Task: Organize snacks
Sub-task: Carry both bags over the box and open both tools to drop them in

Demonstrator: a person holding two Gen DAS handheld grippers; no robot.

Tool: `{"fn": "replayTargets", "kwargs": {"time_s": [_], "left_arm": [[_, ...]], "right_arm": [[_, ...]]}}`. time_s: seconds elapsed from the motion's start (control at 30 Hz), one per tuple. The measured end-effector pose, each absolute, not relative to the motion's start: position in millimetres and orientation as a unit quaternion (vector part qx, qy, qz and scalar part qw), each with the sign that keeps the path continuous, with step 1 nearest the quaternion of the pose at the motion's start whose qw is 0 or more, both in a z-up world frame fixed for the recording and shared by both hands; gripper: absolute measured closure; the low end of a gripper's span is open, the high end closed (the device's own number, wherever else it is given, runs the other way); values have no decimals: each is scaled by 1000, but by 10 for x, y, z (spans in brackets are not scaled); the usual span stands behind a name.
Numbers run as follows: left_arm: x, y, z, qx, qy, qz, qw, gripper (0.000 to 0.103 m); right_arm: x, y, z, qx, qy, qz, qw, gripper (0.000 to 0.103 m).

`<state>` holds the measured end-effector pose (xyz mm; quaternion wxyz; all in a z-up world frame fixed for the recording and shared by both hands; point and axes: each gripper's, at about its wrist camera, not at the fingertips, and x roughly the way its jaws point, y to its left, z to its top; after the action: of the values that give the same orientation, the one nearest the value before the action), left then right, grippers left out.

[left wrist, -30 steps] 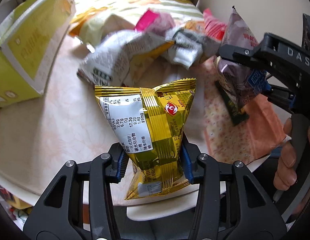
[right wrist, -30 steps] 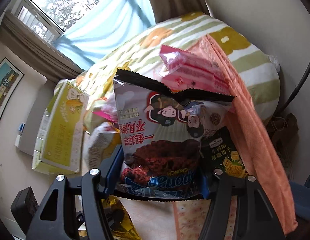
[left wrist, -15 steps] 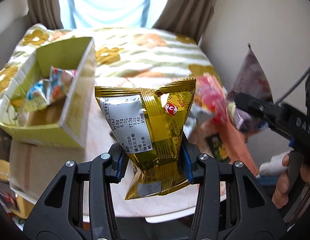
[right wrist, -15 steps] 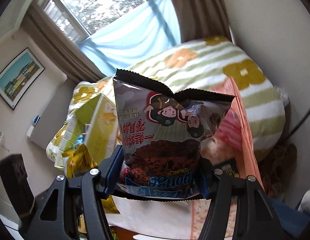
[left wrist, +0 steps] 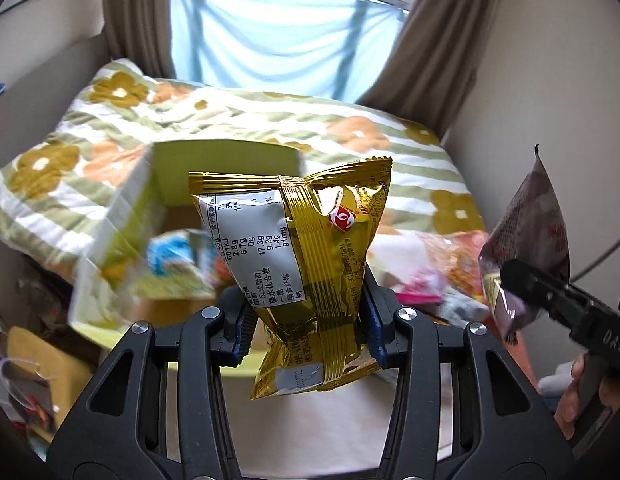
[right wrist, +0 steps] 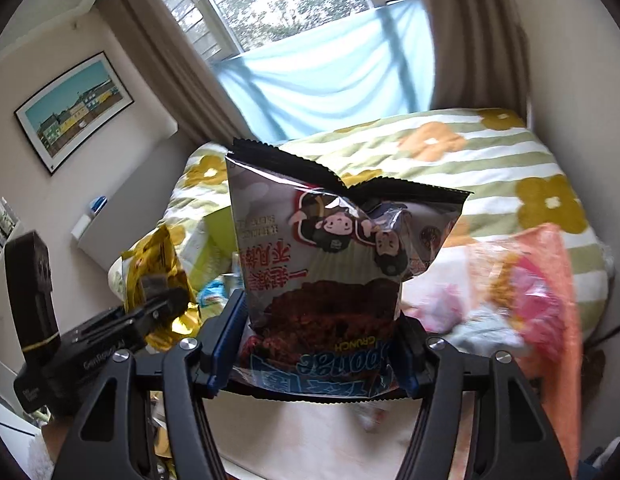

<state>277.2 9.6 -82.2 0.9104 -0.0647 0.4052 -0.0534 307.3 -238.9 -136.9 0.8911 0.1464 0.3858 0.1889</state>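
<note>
My left gripper [left wrist: 308, 330] is shut on a gold snack bag [left wrist: 306, 264] and holds it upright in the air, in front of an open yellow-green box [left wrist: 122, 236] with snacks inside. My right gripper [right wrist: 319, 354] is shut on a grey-purple snack bag [right wrist: 329, 264] with cartoon figures, held upright and upside down. The right gripper and its bag [left wrist: 525, 248] show at the right edge of the left wrist view. The left gripper with the gold bag [right wrist: 158, 268] shows at the left of the right wrist view.
Loose snack packets [left wrist: 425, 276] lie blurred on the table by an orange cloth [right wrist: 549, 292]. A flowered quilt [left wrist: 238, 116] covers the bed behind. Window and curtains [left wrist: 282, 32] lie beyond. Clutter [left wrist: 26, 380] sits low at the left.
Both grippers have lifted and tilted up with their bags. The box has come to lie behind the gold bag and the snack pile has dropped low and to the right.
</note>
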Motion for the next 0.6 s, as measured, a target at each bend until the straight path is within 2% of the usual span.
{"fn": "replayTargets", "kwargs": {"time_s": [0.23, 0.6], "left_arm": [[3200, 897, -861, -57, 426, -44, 902, 62], [3412, 1564, -1381, -37, 486, -41, 872, 62]], "right_arm": [[3371, -1513, -1404, 134, 402, 206, 882, 43], [3535, -820, -1577, 117, 434, 192, 873, 43]]}}
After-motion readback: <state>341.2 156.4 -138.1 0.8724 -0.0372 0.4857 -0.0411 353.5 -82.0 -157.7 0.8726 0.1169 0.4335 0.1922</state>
